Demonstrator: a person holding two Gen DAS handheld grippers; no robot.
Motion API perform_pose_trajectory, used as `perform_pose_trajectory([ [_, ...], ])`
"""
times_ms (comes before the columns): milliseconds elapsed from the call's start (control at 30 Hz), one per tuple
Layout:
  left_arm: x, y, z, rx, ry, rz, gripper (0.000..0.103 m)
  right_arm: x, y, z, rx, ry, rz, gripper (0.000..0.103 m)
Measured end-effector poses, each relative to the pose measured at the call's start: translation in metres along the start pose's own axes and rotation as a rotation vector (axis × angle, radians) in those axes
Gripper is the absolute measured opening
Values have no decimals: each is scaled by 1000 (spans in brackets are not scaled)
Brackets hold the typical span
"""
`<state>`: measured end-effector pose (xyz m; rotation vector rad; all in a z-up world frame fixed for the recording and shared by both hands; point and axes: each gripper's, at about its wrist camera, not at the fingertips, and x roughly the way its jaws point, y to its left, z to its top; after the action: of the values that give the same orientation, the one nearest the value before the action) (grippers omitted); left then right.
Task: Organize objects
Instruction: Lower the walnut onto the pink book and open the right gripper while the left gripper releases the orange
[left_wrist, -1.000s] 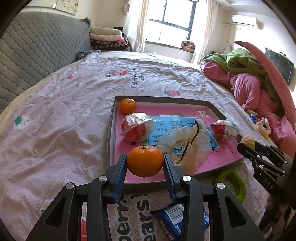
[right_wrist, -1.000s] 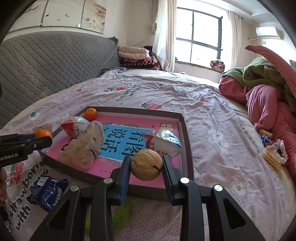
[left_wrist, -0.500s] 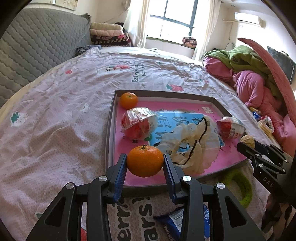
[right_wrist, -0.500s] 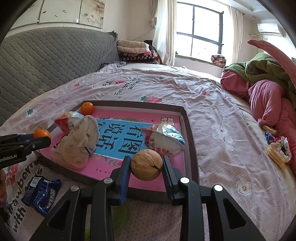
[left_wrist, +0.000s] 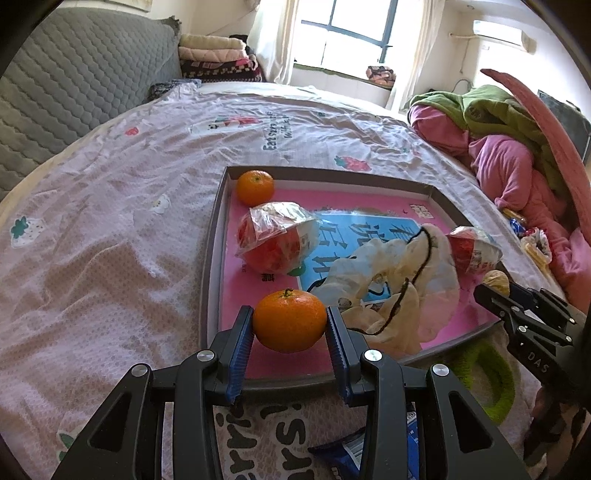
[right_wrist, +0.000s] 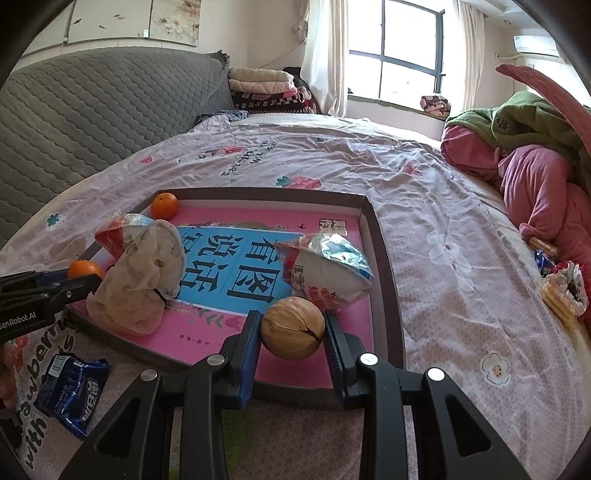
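Observation:
My left gripper (left_wrist: 290, 325) is shut on an orange tangerine (left_wrist: 290, 319), held over the near left corner of a pink-floored tray (left_wrist: 212, 236) on the bed. My right gripper (right_wrist: 293, 329) is shut on a tan walnut (right_wrist: 293, 328), held over the tray's near right part (right_wrist: 384, 258). The tray holds a second tangerine (left_wrist: 255, 187) at the far left corner, two wrapped red-and-white snack cups (left_wrist: 275, 242) (right_wrist: 325, 267) and a crumpled cream plastic bag (left_wrist: 399, 288). The left gripper with its tangerine (right_wrist: 83, 268) shows at the right wrist view's left edge.
A blue snack packet (right_wrist: 72, 393) and a green ring (left_wrist: 495, 380) lie on the bedsheet in front of the tray. Pink and green bedding (left_wrist: 517, 147) is piled at the right, with snack wrappers (right_wrist: 561, 284) beside it. A grey quilted headboard (left_wrist: 74, 81) stands at the left.
Both grippers have moved forward and a little lower toward the tray, each still holding its object. The things in the tray have not moved.

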<state>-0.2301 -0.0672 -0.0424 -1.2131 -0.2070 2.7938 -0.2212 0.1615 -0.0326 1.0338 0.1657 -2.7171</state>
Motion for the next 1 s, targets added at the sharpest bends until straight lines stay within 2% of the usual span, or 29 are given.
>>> perform_pose_trajectory([
  [600, 7, -5, -1, 37, 19, 44, 40, 5, -1, 2, 13, 35, -10, 34],
  [700, 4, -3, -2, 23, 13, 38, 47, 2, -3, 1, 21, 32, -8, 37],
  [767, 2, -3, -1, 20, 12, 36, 51, 0, -4, 0, 27, 30, -11, 44],
  [1000, -6, -2, -2, 8, 1, 36, 52, -11, -5, -3, 44, 23, -3, 44],
])
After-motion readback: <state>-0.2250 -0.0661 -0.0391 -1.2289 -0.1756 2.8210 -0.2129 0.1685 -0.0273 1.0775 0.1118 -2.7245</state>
